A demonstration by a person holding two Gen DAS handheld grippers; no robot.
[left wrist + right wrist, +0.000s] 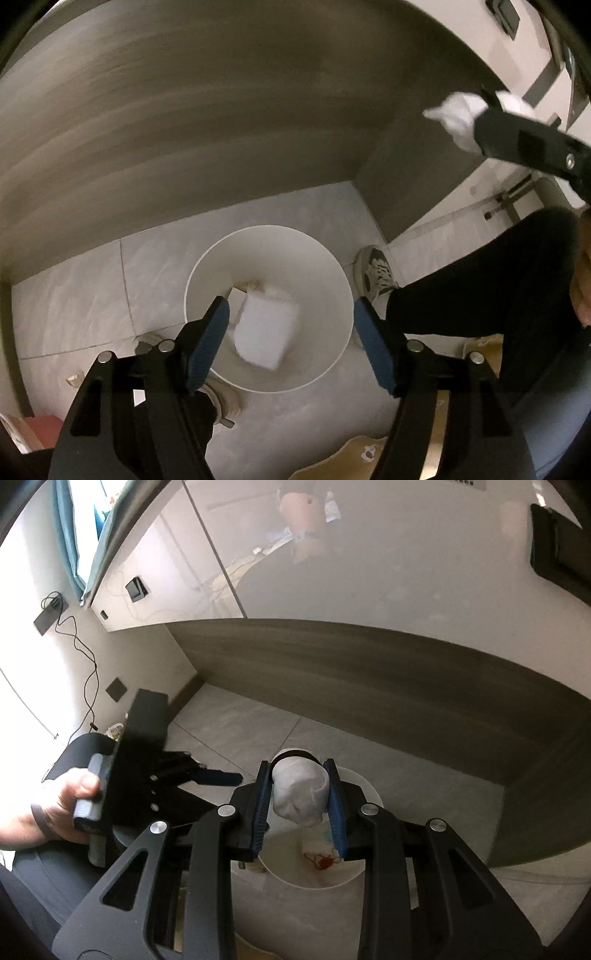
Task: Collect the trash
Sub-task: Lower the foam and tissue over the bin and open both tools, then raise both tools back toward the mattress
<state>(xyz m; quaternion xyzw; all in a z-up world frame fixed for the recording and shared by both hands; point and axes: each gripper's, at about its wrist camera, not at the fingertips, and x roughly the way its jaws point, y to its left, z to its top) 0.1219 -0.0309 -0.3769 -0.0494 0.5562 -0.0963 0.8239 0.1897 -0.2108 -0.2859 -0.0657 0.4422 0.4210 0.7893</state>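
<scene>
Grey tiled floor (74,302) carries white bin (325,266), white paper (264,328) inside. Left hand-held gripper (291,332) spread wide above bin, grasping nothing. Right hand-held gripper (300,794) clenched on crumpled white wad (301,792), probably tissue, over bin.

Looks like an office or meeting room: pale tiled floor (74,295), glossy white wall panels (369,572) above a dark wood-grain band (369,664), wall sockets (137,589) with a trailing cable (86,657), and a round white waste bin (295,258) holding paper.
</scene>
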